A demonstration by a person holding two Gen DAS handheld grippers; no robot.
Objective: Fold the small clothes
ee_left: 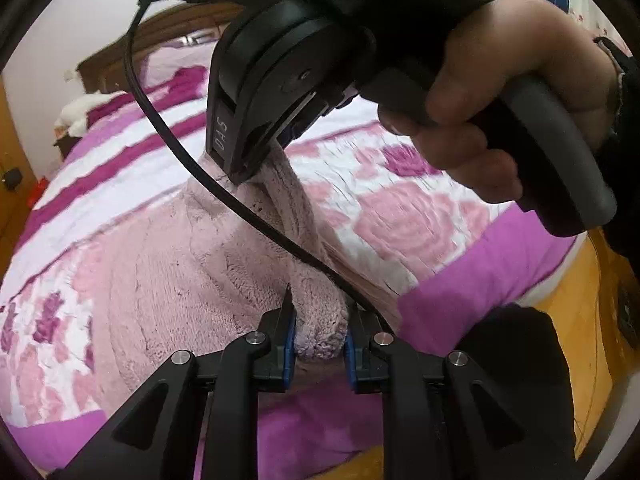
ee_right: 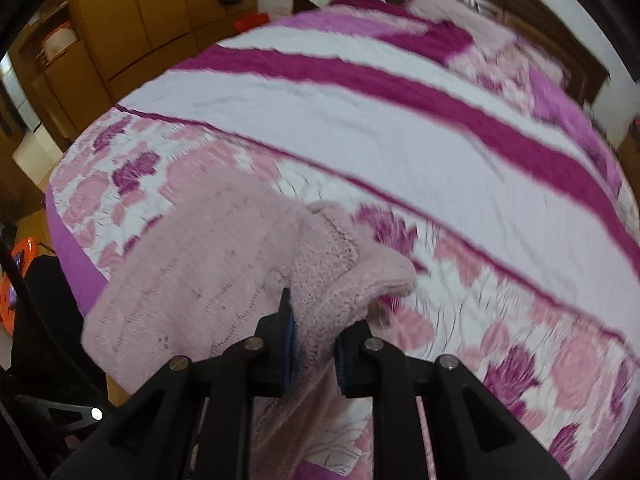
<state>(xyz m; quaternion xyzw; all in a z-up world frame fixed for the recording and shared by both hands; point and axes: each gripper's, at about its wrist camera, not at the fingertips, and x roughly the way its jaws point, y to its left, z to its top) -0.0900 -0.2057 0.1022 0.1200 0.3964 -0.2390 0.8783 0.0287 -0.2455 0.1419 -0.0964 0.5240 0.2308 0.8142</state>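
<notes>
Fleece fills the gap between the blue pads of both grippers. In the left wrist view the left gripper point(ee_left: 320, 344) sits at the bottom centre of the frame, pinching a rolled hem of the pink fleece garment point(ee_left: 192, 264); the cloth bulges out just past the pads. In the right wrist view the right gripper point(ee_right: 312, 354), also at bottom centre, is clamped on another bunched edge of the same garment point(ee_right: 224, 264), with a thick fold rising to the right of the pads. Two separate pinches on one edge make sense for folding: with both ends held, the edge can probably be carried as a straight line and laid over the rest of the cloth.

From the left gripper the garment runs up the frame to the centre, where the right gripper, seen from outside, bites into it at its tip; the person's hand point(ee_left: 492, 120) grips its handle in the upper right, and a black cable point(ee_left: 240, 208) loops down across the fleece. The held edge is lifted, while the body of the garment drapes toward the lower left of both views and rests on the bed point(ee_left: 420, 208), near its front edge, on the pink and magenta flowered cover point(ee_right: 400, 128). Wooden cupboards point(ee_right: 132, 12) stand in the upper left of the right view.
</notes>
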